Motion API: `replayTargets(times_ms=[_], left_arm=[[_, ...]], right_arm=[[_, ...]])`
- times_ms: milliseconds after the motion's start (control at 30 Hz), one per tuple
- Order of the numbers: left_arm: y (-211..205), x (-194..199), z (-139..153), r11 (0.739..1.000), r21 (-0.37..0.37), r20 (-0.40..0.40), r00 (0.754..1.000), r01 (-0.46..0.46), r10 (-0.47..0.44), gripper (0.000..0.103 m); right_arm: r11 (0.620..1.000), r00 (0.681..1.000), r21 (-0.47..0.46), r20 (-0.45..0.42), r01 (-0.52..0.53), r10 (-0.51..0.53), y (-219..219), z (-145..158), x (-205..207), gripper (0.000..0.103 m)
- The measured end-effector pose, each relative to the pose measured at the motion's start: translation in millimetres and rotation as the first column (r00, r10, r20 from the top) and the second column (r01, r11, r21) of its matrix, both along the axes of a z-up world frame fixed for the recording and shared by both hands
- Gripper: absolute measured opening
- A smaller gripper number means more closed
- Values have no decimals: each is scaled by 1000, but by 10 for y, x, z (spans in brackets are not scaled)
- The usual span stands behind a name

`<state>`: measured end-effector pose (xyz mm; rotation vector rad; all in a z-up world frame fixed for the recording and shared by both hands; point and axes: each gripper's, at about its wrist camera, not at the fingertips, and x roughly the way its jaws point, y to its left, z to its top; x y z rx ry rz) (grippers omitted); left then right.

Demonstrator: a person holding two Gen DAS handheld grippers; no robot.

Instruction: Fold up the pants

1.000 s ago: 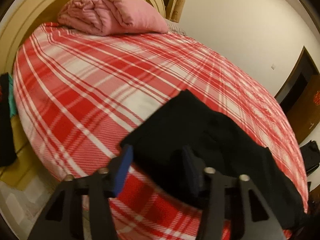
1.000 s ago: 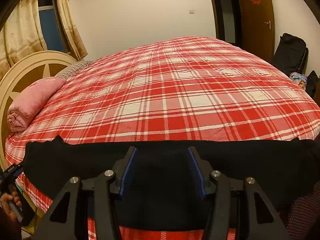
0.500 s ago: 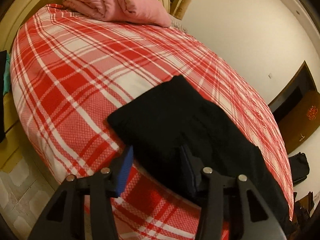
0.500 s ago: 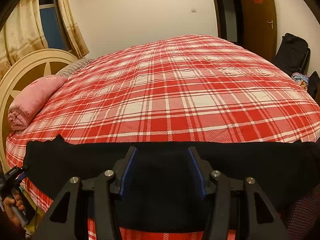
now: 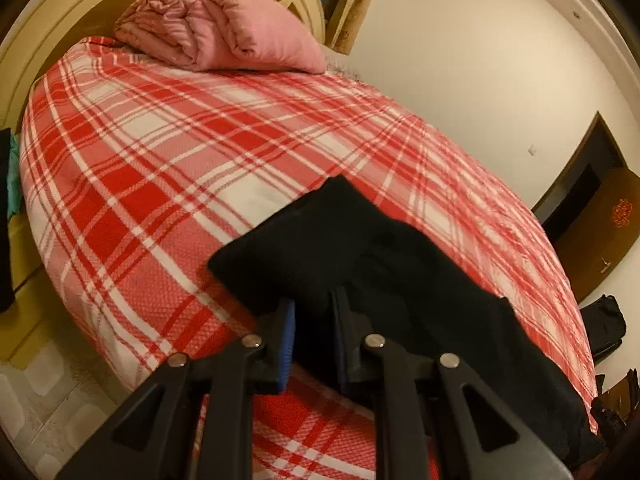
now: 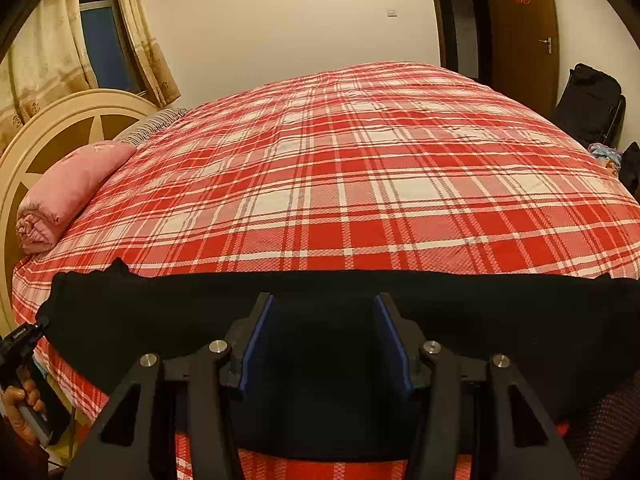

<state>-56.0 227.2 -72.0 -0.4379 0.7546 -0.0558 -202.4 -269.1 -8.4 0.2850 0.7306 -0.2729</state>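
Black pants (image 6: 160,312) lie stretched lengthwise along the near edge of the red plaid bed (image 6: 360,180). In the left wrist view the pants (image 5: 360,240) run from a squared end at centre toward the lower right. My left gripper (image 5: 314,320) has its blue pads closed narrowly on the near edge of that end of the pants. My right gripper (image 6: 324,320) is open, its blue pads wide apart over the middle of the pants, with black cloth between and below them.
A rolled pink quilt (image 5: 216,36) lies by the cream headboard (image 5: 48,32). A dark door (image 6: 524,40) and a black bag (image 6: 592,104) stand at the far right. Floor tiles (image 5: 36,392) lie left of the bed. The left gripper's handle and hand (image 6: 20,380) show at lower left.
The left gripper's jaws have closed from wide open onto the near edge of the pants' end. The right gripper has stayed open and nearly still.
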Motion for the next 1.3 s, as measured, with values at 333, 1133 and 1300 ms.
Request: replayTargets(times_ms=[333,1133,1300], left_arm=[[56,181,-98,991,-134,13,1000,-13,15,33],[384,411,-45,993,-118,4,1000,-12,12,8],[249,342,-46,999,-1,-21,998,55,-55,21]], right_arm=[[1000,1000,9,-13,-5,5,20,-26,2,53],[995,997,69,-22,-71,72,320,-164,4,53],[987,993,111,-12,-117,120,401,-190,76,53]])
